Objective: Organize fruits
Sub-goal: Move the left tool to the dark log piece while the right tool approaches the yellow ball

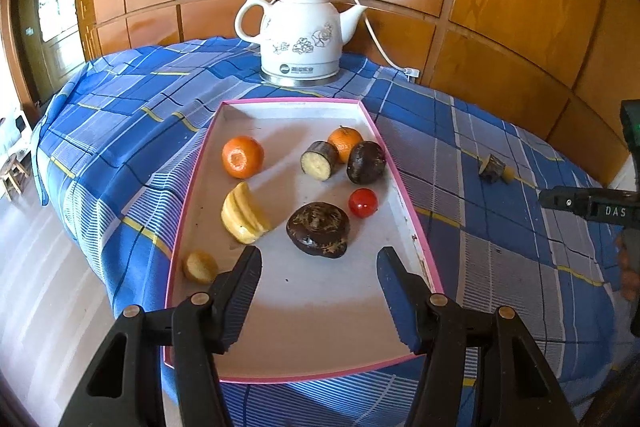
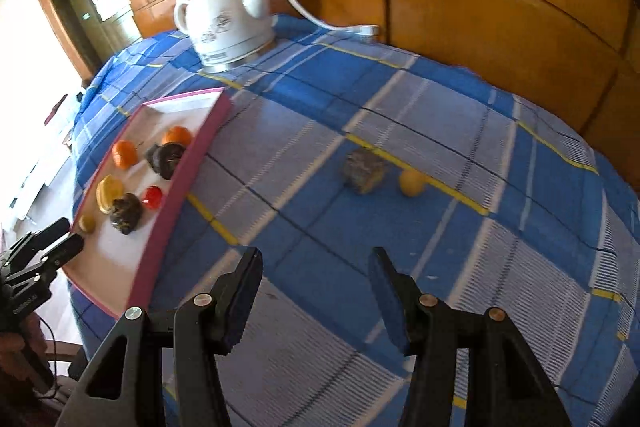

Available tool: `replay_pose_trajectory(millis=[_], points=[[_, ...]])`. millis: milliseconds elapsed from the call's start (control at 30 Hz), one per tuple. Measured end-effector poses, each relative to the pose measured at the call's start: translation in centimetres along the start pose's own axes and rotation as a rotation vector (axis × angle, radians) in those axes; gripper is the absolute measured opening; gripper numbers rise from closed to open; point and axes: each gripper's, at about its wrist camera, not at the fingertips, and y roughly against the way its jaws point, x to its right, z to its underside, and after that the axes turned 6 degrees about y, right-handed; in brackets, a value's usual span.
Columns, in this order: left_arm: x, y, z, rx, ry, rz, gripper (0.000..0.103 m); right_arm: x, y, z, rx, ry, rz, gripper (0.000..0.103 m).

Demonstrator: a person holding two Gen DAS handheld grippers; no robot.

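From the left wrist view, my left gripper (image 1: 319, 267) hangs over the near end of the pink-rimmed tray (image 1: 404, 187), its two fingers spread wide with nothing between them. It points up the tray's long axis, which runs away from me toward the white kettle (image 1: 300, 35) at the far edge of the blue plaid cloth (image 1: 120, 115). In the tray I see a large orange (image 1: 243, 156) at left, a second orange (image 1: 345, 143) at the far right, a cut dark piece (image 1: 319, 160) with its pale face turned toward me and to the left, a dark round fruit (image 1: 366, 162) touching the right rim, a red tomato (image 1: 363, 202), a dark wrinkled fruit (image 1: 318, 229) just ahead of my fingertips, a yellow ridged piece (image 1: 243, 214) lying with its length along the tray, and a small yellow fruit (image 1: 200, 266) by the left rim. Out on the cloth to the right lies another dark chunk (image 1: 491, 167) with a bit of yellow behind it. My right gripper (image 1: 560, 201) shows at the right edge; I cannot tell its state from here.

From the right wrist view, my right gripper (image 2: 316, 267) hovers above bare cloth, fingers well apart and empty, aimed toward the dark chunk (image 2: 366, 171) and the small yellow fruit (image 2: 412, 182) just beside it, well ahead. The tray (image 2: 188, 163) sits to the left, tilted in this view, with the left gripper (image 2: 60, 239) at its near corner.
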Motion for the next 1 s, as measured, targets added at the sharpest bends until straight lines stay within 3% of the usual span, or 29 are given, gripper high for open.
replay_pose_trajectory(millis=[267,533,1000], points=[[1.3,0.1,0.1,0.002,-0.044,0.0,0.061,4.9,1.1,1.1,0.006,-0.069,0.084,0.056],[2.8,0.0,-0.3,0.003,-0.091,-0.001,0.061,10.2,1.0,2.7,0.021,-0.252,0.119,0.056],[7.0,-1.4,-1.9,-0.015,-0.171,0.046,0.061,11.6,1.4,2.8,0.012,-0.322,0.128,0.056]])
